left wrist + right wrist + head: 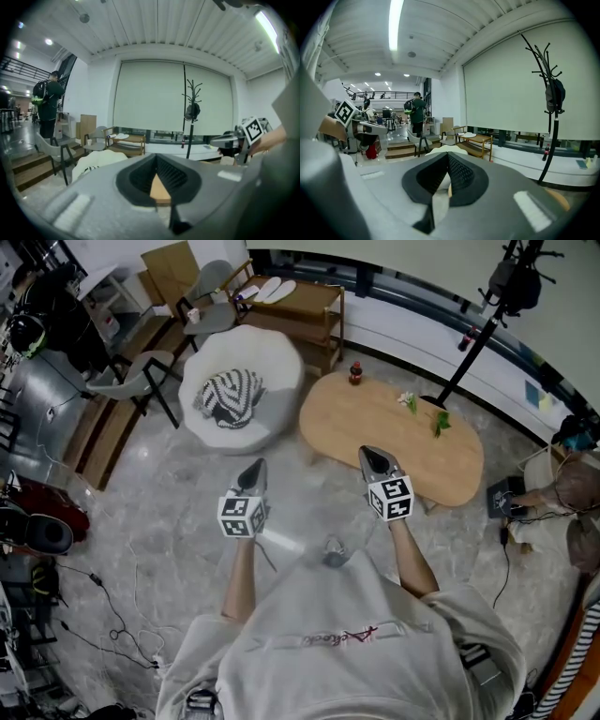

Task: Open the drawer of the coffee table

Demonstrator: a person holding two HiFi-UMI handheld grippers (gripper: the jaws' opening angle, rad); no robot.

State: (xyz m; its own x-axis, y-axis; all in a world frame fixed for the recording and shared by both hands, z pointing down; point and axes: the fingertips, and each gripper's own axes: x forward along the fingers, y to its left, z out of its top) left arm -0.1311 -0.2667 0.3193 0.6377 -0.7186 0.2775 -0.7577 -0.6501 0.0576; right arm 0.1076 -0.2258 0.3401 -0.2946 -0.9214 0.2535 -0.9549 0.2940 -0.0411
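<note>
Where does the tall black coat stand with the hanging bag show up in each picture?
Head view: the tall black coat stand slants across the top right.
Left gripper view: upright just right of centre, before the pale blind.
Right gripper view: far right.
Shared landmark: the low wooden rack, left of the stand in every view.

Head view looks steeply down from overhead; both gripper views sit low, facing fwd approx. level; all share coat stand [472,345].
</note>
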